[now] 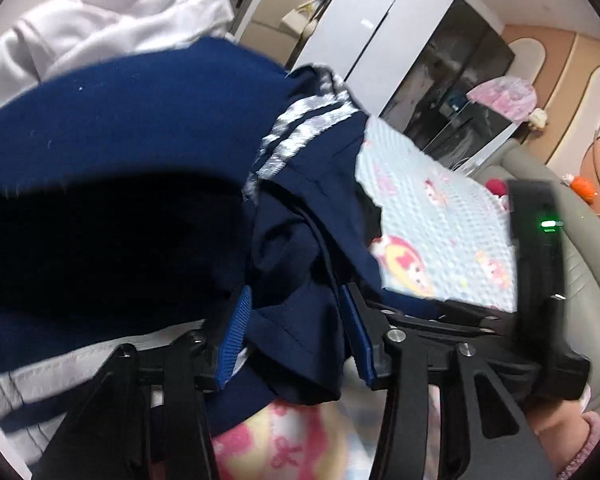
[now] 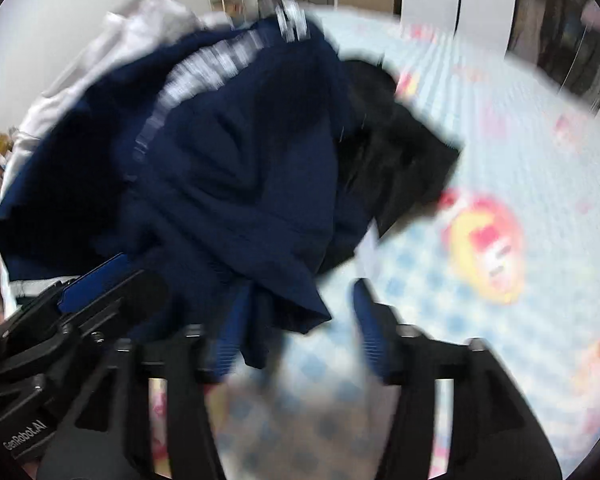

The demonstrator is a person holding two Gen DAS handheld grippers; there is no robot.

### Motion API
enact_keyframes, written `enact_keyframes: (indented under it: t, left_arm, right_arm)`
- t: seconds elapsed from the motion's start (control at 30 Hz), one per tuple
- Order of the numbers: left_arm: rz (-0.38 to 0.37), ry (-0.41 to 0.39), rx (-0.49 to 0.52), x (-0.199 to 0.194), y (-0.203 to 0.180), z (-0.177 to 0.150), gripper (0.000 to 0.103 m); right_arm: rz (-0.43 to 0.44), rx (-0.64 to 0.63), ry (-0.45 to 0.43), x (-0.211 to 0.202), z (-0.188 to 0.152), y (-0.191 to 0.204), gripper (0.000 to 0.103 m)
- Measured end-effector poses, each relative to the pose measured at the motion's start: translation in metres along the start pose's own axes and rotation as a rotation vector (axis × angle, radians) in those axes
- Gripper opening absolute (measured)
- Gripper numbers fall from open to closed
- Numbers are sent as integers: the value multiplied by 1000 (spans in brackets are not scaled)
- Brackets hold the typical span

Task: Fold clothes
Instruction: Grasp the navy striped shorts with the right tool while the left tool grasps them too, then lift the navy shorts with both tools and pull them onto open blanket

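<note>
The navy garment (image 1: 300,208), trimmed with white stripes (image 1: 300,128), lies bunched on a cartoon-print mat (image 1: 440,216), partly over a black garment (image 2: 396,152) and next to a white garment (image 1: 112,20).

Left gripper (image 1: 296,336): a fold of navy cloth hangs between the blue-padded fingers (image 1: 236,336). The gap is narrow, but whether the pads actually pinch the cloth cannot be told.

Right gripper (image 2: 300,328): the fingers (image 2: 370,332) stand spread. A navy hem corner touches the left pad only, and the right pad is clear, over bare mat. The view is blurred.

Step in hand, as judged: taking hold of the garment's edge to lift and spread it, before any fold is made. No fold is visible yet.

Next move calls for: closing both sets of fingers on separate points of the same hem, then drawing the cloth free of the black garment and flat.
</note>
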State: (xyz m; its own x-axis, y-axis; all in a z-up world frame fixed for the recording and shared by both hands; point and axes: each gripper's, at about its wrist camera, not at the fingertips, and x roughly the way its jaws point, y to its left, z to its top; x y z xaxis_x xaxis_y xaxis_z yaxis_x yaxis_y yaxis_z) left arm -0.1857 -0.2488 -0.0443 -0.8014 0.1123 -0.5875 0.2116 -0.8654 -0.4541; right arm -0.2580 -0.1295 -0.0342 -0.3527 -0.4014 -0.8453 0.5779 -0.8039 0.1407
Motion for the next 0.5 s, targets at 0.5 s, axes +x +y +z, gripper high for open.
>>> enact_keyframes:
  t: [0.5]
  left_arm:
    - [-274,128,265,12,-108,-33,8]
  right_arm:
    - [-308,80,-300,-118,-57,-59,3]
